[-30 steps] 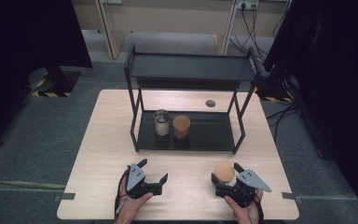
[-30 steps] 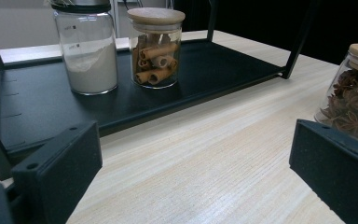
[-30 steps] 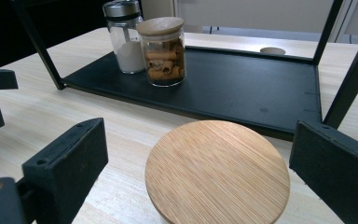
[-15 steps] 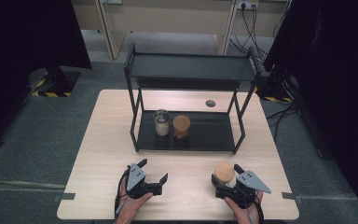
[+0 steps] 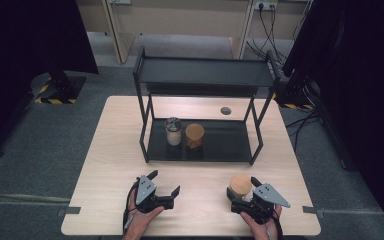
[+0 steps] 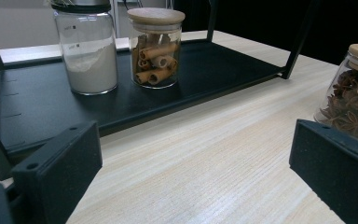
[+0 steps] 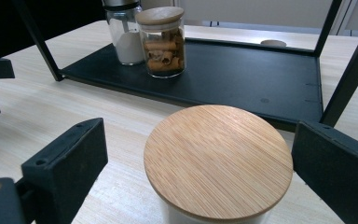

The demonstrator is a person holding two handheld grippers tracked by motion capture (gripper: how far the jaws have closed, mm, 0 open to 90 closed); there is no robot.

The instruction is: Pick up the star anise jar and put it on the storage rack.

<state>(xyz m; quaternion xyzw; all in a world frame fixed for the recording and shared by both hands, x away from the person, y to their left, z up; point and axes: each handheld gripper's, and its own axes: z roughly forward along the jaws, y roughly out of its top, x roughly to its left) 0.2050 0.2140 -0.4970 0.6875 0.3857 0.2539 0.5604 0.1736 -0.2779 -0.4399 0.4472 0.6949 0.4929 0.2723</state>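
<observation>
Already two jars are seen on the lower shelf of the black rack (image 5: 204, 150): a jar of white powder (image 5: 173, 131) and, just beside it, a cinnamon jar (image 5: 194, 135) with a wooden lid. A third, the star anise jar (image 5: 240, 186), is still stood on the table (image 5: 110, 150) near the front edge, well apart from the rack. It is framed by the right gripper (image 5: 240, 192), whose jaws are spread wide to either side of the bamboo lid (image 7: 218, 161); no pad is seen pressed against it, so it is judged not yet gripped. The left gripper (image 5: 165, 184) is held near the table with its jaws wide and nothing between them. Roughly two thirds of the shelving is judged done; grasping, lifting and placing the last jar on the shelf remain
</observation>
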